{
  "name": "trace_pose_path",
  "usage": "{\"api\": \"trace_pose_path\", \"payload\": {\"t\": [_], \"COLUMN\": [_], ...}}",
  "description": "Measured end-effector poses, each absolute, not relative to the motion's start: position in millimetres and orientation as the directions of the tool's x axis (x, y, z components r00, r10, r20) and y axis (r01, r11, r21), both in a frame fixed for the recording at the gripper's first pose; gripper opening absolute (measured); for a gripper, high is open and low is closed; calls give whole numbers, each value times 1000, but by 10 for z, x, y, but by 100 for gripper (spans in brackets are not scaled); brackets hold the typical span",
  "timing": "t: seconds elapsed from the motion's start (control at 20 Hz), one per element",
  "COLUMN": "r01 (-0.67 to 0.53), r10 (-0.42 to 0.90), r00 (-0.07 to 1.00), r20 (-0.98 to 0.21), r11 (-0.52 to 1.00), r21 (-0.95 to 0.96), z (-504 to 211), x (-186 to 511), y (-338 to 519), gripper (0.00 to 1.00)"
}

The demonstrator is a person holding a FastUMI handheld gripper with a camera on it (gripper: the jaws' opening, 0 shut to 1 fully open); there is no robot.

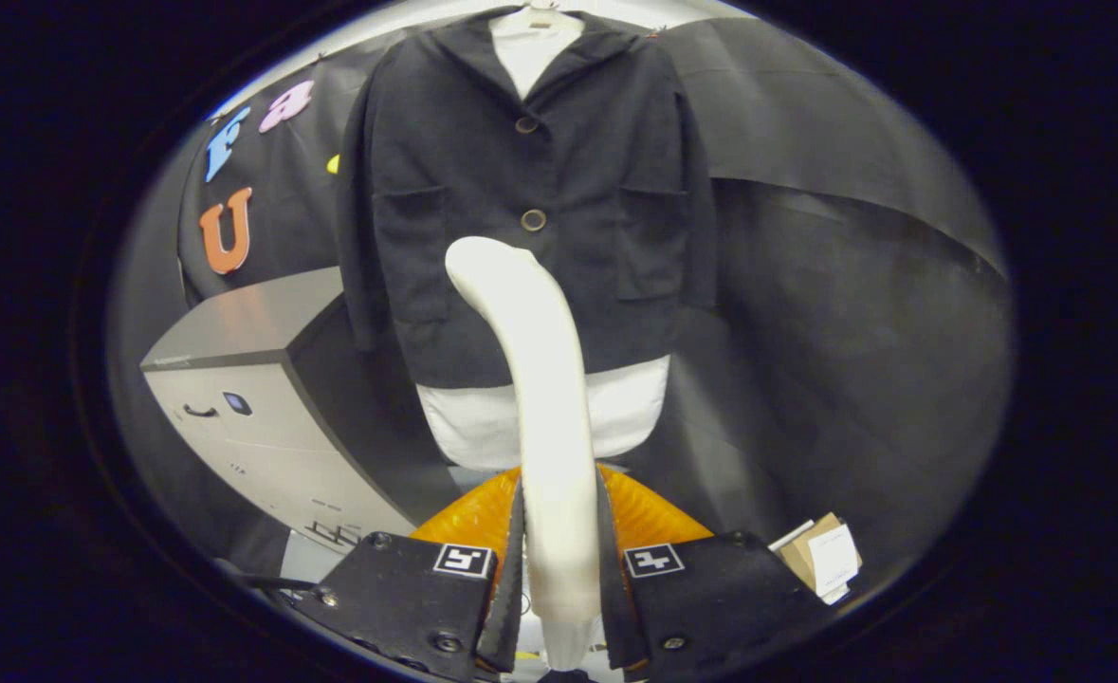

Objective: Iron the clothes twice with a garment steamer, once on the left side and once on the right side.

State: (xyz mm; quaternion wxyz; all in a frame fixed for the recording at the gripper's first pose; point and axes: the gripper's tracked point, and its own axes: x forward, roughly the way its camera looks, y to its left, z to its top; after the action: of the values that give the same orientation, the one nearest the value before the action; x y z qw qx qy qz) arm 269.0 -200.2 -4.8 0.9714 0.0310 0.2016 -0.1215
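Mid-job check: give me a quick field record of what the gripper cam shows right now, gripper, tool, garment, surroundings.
gripper: shut on the steamer, both fingers pressing its handle
steamer: cream, upright between the fingers, head curving toward the jacket
jacket: dark, hanging on a hanger beyond the fingers, buttoned, over a white undergarment
steamer-to-jacket contact: cannot tell
cabinet: grey, beside the jacket
cardboard box: low, beside the fingers

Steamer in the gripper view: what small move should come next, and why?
Probably ease the steamer forward and toward one side of the dark jacket. The gripper has both fingers pressed on the steamer's handle, so the grasp looks done, while its head sits in front of the lower middle of the hanging jacket; whether it touches the cloth cannot be told.
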Motion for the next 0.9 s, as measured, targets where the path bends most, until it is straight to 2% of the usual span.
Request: {"api": "trace_pose_path", "payload": {"t": [0.45, 0.9], "r01": [356, 328], "r10": [-309, -320], "r00": [915, 945], "r20": [-261, -72], "r11": [921, 905], "r21": [159, 270], "z": [959, 2409], "x": [1894, 2122], "y": [-2519, -3030], "gripper": [38, 37]}}
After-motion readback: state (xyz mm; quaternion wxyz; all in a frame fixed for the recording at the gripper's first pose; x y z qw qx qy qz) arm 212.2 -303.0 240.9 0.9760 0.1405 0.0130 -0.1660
